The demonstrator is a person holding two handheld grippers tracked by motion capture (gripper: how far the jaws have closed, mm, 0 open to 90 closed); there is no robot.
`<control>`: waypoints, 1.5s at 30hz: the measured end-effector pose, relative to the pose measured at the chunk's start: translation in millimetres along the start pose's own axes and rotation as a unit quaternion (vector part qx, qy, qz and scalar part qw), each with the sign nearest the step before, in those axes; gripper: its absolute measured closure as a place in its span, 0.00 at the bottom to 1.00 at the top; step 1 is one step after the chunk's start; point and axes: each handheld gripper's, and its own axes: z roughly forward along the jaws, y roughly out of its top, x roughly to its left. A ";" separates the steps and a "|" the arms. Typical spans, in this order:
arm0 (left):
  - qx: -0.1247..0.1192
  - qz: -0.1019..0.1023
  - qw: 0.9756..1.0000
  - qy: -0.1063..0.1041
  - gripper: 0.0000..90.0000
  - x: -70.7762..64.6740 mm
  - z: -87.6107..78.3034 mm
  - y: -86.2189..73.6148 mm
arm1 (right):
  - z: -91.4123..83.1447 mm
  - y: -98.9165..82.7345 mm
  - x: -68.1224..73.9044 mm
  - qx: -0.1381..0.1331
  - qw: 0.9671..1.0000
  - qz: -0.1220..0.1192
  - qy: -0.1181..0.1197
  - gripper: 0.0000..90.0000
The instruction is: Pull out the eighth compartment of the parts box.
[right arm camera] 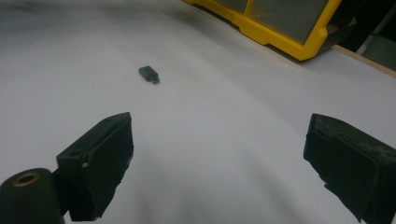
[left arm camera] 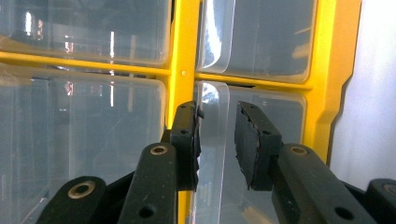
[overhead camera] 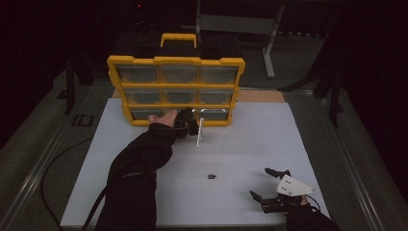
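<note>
A yellow organizer with clear drawers stands upright at the back of the white table. My left gripper is turned on its side against the bottom row. In the left gripper view its jaws straddle a clear drawer handle tab. The left pad is at the tab's edge and the right pad stands slightly off it. My right gripper rests open near the front right edge, with nothing between its pads. A small black plug-like piece lies on the table to its left.
A wooden strip runs behind the table beside the organizer. A black cable loops off the table's left side. A metal frame stands on the floor beyond.
</note>
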 end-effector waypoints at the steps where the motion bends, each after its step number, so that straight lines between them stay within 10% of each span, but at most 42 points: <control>1: 0.000 0.000 1.000 0.000 0.77 0.0 0.0 0.0 | 0.0 0.0 0.0 0.000 1.000 0.000 0.000 0.09; 14: 0.025 0.045 0.997 0.056 0.84 -13.5 2.7 6.6 | 0.1 -0.3 -0.4 0.000 1.000 0.003 0.000 0.09; 45: 0.034 0.031 0.998 -0.051 0.84 16.5 -2.3 9.6 | -1.2 -0.2 -1.0 -0.002 1.000 0.003 -0.003 0.09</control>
